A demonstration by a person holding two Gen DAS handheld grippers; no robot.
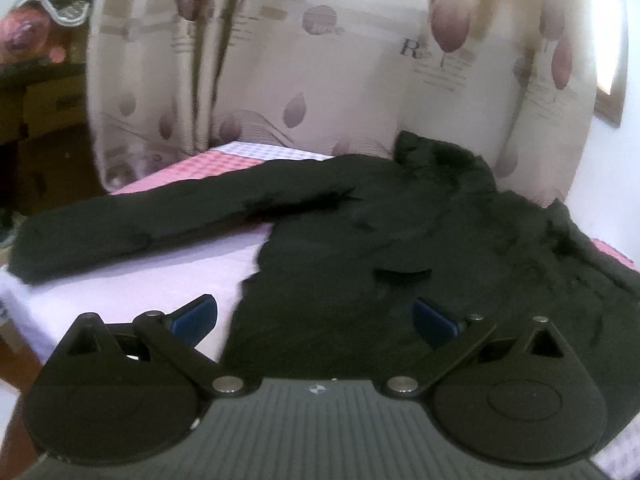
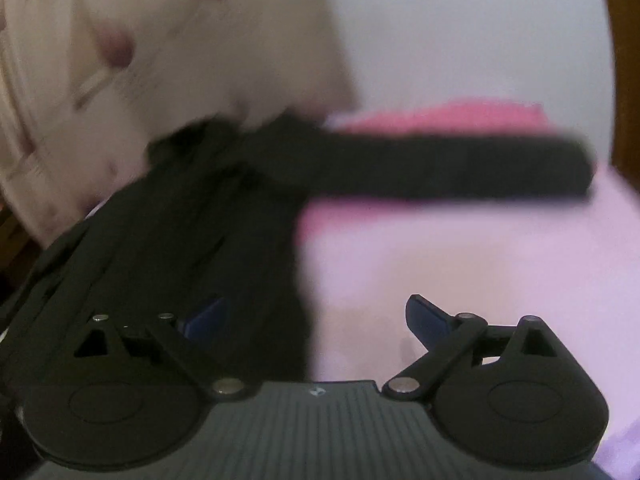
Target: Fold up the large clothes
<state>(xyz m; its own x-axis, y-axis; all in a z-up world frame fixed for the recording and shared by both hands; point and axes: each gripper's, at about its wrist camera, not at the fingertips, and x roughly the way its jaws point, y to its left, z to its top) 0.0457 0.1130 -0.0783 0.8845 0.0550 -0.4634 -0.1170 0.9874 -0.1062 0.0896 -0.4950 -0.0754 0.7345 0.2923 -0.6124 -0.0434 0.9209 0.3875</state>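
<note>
A black long-sleeved garment [image 1: 400,232] lies spread flat on a table with a pink and white cloth [image 1: 168,276]. One sleeve [image 1: 120,228] stretches out to the left. My left gripper [image 1: 316,318] is open above the garment's near left hem, with nothing between its blue pads [image 1: 196,314]. In the blurred right wrist view the garment's body [image 2: 192,216] is at the left and its other sleeve [image 2: 460,168] stretches to the right. My right gripper [image 2: 316,316] is open and empty over the garment's near right edge.
A patterned cream curtain [image 1: 320,60] hangs right behind the table. Dark wooden furniture [image 1: 40,112] with cloth on top stands at the far left. The table's near left corner [image 1: 16,300] drops off beside the sleeve. A white wall [image 2: 480,40] is at the right.
</note>
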